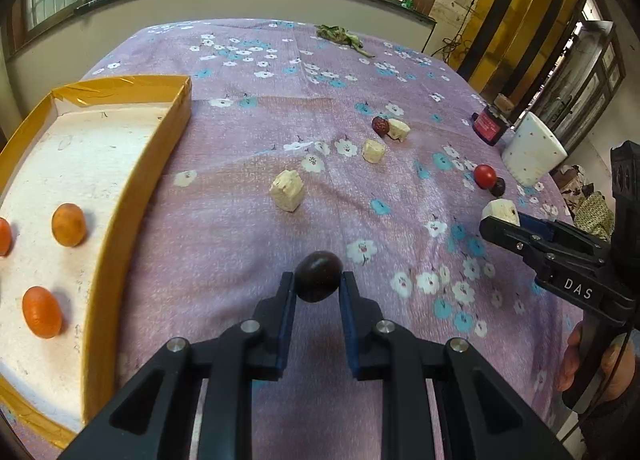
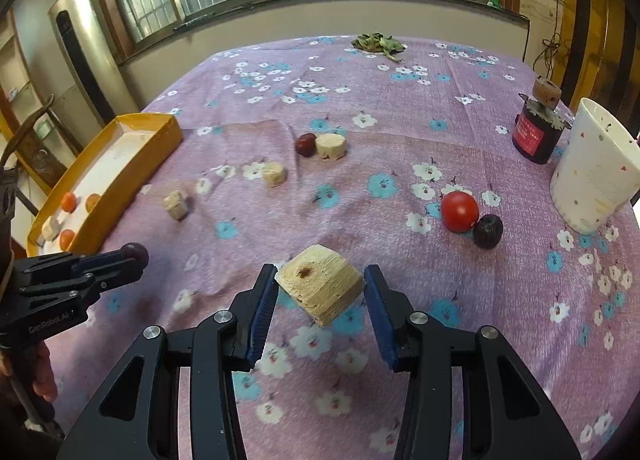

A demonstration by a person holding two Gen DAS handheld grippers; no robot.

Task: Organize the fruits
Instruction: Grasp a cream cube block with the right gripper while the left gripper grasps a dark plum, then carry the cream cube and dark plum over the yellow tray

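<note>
With three small orange fruits and a pale chunk already in the shallow yellow-rimmed tray [image 1: 176, 115], the left tool [image 1: 318, 286] pinches a dark plum-like fruit [image 1: 318, 276] and the right tool [image 2: 320, 292] pinches a pale cut chunk [image 2: 322, 284], while several pieces, including a red tomato [image 2: 460, 211], remain on the floral purple-clothed bench [image 2: 360, 99].

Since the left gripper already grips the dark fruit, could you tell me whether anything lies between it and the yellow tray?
Nothing visible does: only bare cloth separates the dark fruit in the left gripper from the tray.
</note>
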